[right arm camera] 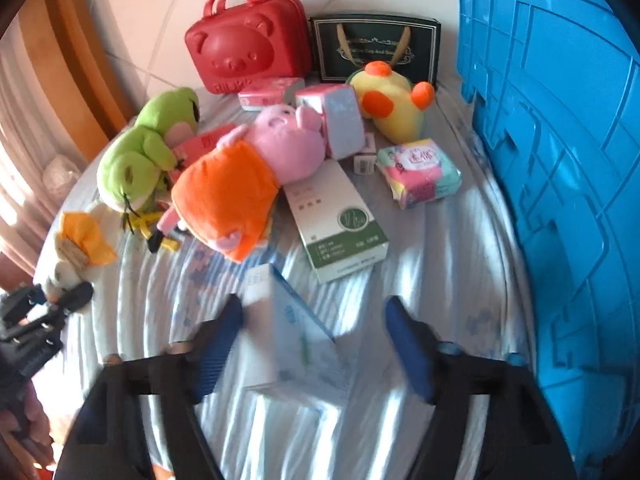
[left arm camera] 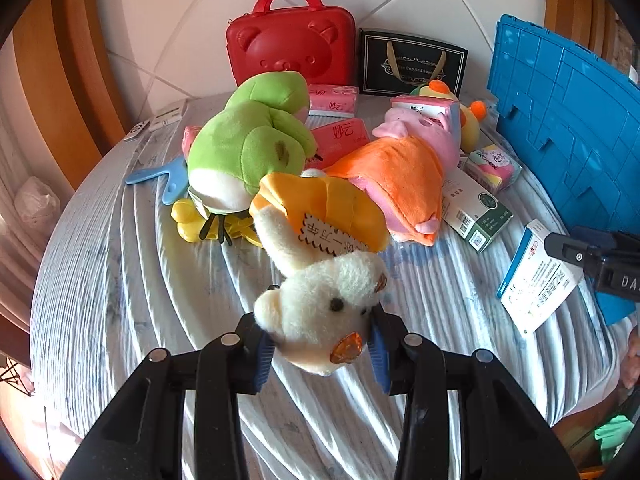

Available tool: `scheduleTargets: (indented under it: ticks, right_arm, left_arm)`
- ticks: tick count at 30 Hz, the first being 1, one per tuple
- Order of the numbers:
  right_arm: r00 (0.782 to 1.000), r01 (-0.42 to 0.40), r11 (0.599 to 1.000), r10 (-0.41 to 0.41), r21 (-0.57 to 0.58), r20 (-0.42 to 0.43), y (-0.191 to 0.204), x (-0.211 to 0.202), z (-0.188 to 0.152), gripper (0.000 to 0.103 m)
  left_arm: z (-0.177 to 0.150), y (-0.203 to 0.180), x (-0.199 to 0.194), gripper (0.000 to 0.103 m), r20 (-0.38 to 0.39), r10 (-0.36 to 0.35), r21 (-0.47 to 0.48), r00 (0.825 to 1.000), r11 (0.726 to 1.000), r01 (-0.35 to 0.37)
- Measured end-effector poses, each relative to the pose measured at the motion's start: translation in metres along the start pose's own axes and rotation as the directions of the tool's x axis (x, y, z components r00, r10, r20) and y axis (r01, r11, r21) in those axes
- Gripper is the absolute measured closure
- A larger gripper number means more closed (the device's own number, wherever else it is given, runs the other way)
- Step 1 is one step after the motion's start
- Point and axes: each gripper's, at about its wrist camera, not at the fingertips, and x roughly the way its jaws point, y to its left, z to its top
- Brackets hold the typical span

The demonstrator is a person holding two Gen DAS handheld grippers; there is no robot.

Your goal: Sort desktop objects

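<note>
The left gripper (left arm camera: 320, 350) is pinching a cream plush bear (left arm camera: 320, 312) above the striped tabletop (left arm camera: 120, 280); the right gripper (right arm camera: 316, 344) is hanging spread around a white box (right arm camera: 296, 344), while toys, tissue packs and boxes are lying unsorted beside the blue crate (right arm camera: 560, 160).

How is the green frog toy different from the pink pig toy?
The green frog toy wears no clothing; the pink pig toy wears an orange dress. In the right wrist view the frog lies left of the pig, farther from the blue crate. Both are plush toys lying on the striped cloth.
</note>
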Motion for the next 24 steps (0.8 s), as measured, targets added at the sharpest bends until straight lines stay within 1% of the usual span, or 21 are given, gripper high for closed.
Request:
scheduleTargets:
  ticks: [2, 3, 4, 6, 7, 8, 12, 14, 15, 17, 21, 24]
  right_arm:
    - [1.000, -0.020, 1.000, 0.020, 0.001, 0.005, 0.004, 0.003, -0.004, 0.029]
    - [1.000, -0.025, 1.000, 0.025, -0.002, -0.005, 0.008, 0.005, -0.004, 0.032]
    - [1.000, -0.020, 1.000, 0.020, -0.014, -0.022, 0.014, 0.009, -0.006, 0.038]
    - [0.998, -0.028, 0.999, 0.027, -0.022, -0.053, 0.022, 0.020, -0.011, 0.038]
    - [0.996, -0.049, 0.999, 0.047, -0.021, -0.070, 0.026, 0.027, -0.015, 0.036]
    - [0.995, -0.060, 0.998, 0.058, -0.016, -0.087, 0.029, 0.034, -0.018, 0.033]
    - [0.989, -0.064, 0.998, 0.062, -0.010, -0.131, 0.038, 0.048, -0.029, 0.029]
    - [0.989, -0.052, 0.998, 0.046, -0.037, -0.142, 0.038, 0.046, -0.033, 0.017]
    - [0.987, -0.050, 0.998, 0.042, -0.049, -0.152, 0.037, 0.046, -0.036, 0.014]
    - [0.981, -0.060, 0.996, 0.046, -0.068, -0.189, 0.034, 0.047, -0.042, 0.004]
    - [0.972, -0.096, 0.991, 0.073, -0.093, -0.224, 0.031, 0.045, -0.050, 0.003]
    - [0.967, -0.146, 0.982, 0.117, -0.116, -0.225, 0.032, 0.034, -0.051, 0.003]
  left_arm:
    - [-0.001, 0.005, 0.000, 0.064, -0.004, -0.003, -0.002, 1.000, 1.000, 0.003]
    - [-0.001, 0.007, 0.001, 0.064, -0.005, -0.002, -0.002, 1.000, 1.000, 0.002]
    - [-0.002, 0.010, 0.002, 0.064, -0.007, 0.004, -0.003, 1.000, 1.000, -0.004]
    - [-0.005, 0.017, 0.006, 0.064, -0.015, 0.014, -0.011, 1.000, 1.000, -0.014]
    - [-0.007, 0.022, 0.009, 0.064, -0.023, 0.019, -0.018, 1.000, 1.000, -0.019]
    - [-0.009, 0.025, 0.011, 0.064, -0.030, 0.021, -0.024, 0.999, 0.999, -0.021]
    - [-0.021, 0.039, 0.023, 0.064, -0.064, 0.047, -0.034, 0.997, 0.998, -0.049]
    - [-0.029, 0.044, 0.027, 0.064, -0.082, 0.051, -0.037, 0.995, 0.998, -0.054]
    - [-0.032, 0.044, 0.029, 0.064, -0.091, 0.052, -0.039, 0.995, 0.998, -0.056]
    - [-0.040, 0.046, 0.033, 0.064, -0.110, 0.055, -0.043, 0.992, 0.997, -0.060]
    - [-0.051, 0.048, 0.039, 0.064, -0.143, 0.059, -0.072, 0.988, 0.995, -0.069]
    - [-0.053, 0.045, 0.039, 0.064, -0.150, 0.065, -0.083, 0.987, 0.993, -0.078]
